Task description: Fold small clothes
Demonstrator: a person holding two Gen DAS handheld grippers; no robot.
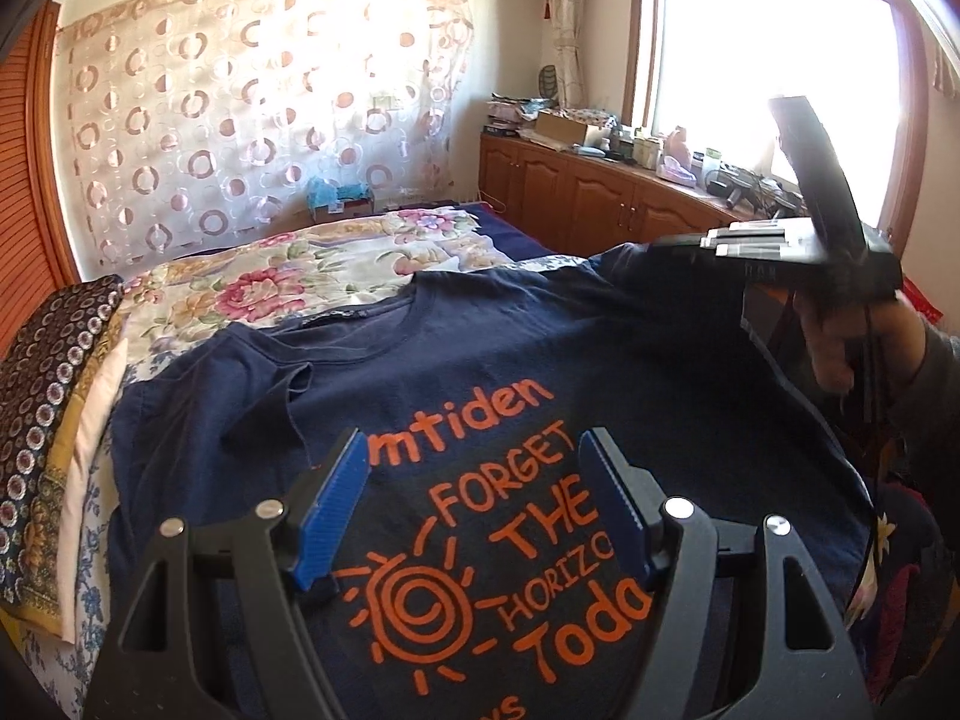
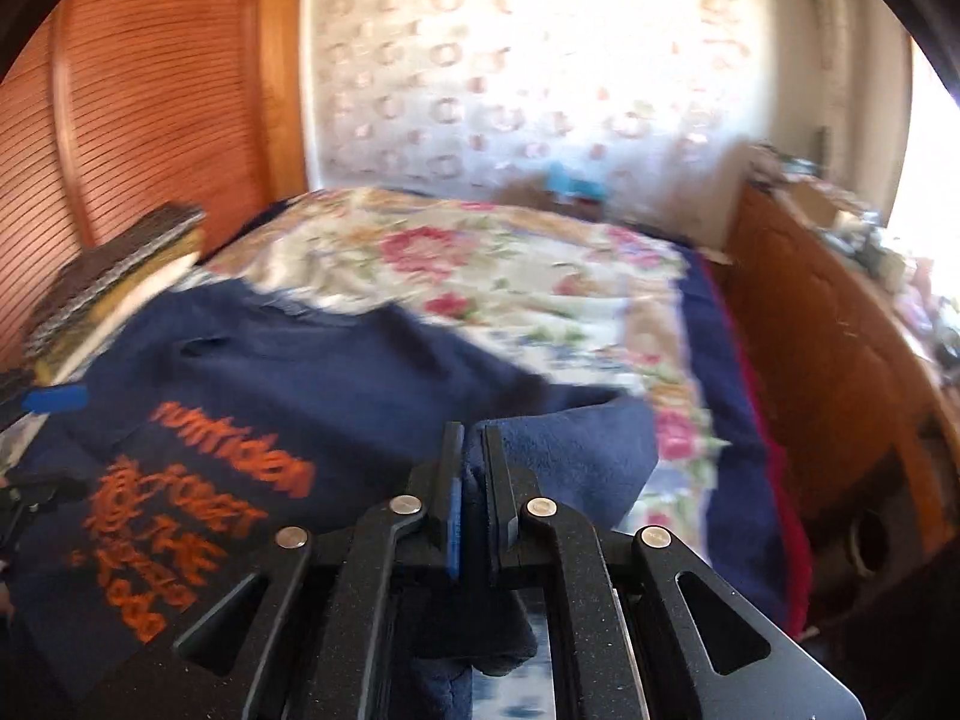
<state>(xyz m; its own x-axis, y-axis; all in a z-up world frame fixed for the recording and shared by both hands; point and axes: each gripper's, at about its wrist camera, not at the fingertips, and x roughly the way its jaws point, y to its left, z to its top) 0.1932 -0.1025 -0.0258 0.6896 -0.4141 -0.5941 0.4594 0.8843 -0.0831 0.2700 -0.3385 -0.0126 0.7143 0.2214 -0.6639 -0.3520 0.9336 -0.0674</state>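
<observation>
A navy T-shirt (image 1: 480, 360) with orange lettering and a sun print lies face up on the bed. My left gripper (image 1: 468, 456) hovers open over the print, its blue pads (image 1: 336, 498) wide apart with nothing between them. My right gripper (image 2: 474, 432) is shut on a fold of the T-shirt's (image 2: 300, 372) right edge, and navy cloth bunches between and under the jaws. In the left wrist view the right gripper (image 1: 660, 243) sits at the shirt's far right, held by a hand (image 1: 840, 348), with the cloth drawn up to it.
A floral bedspread (image 1: 288, 276) covers the bed beyond the shirt. Folded patterned blankets (image 1: 48, 390) are stacked along the left edge by the wooden headboard (image 2: 150, 120). A wooden cabinet (image 1: 600, 192) with clutter on top runs under the bright window at the right.
</observation>
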